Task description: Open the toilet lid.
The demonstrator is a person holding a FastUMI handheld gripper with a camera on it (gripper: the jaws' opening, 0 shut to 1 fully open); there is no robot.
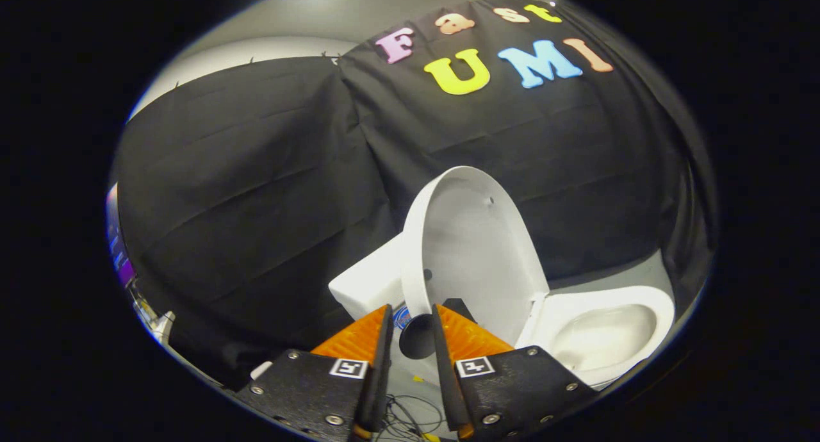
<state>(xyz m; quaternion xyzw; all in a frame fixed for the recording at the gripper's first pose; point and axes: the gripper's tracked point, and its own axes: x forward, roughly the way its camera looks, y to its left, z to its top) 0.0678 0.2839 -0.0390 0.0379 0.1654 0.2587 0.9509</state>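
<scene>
Nearest to us are the tongs (413,314), whose two fingers stand a narrow gap apart, and in that gap sits a dark round knob (416,337); we cannot tell whether both fingers press on it or merely flank it. Some thin wires (410,419) lie below, between the finger bases. Just ahead of the fingertips rises the white toilet lid (471,250), already swung up and standing nearly upright, its inner face turned toward the open bowl (605,336) that lies beside the right-hand finger. Behind the lid on the other side sits the white tank (371,282). Beyond it all hangs the black cloth wall (256,192) of the booth.
</scene>
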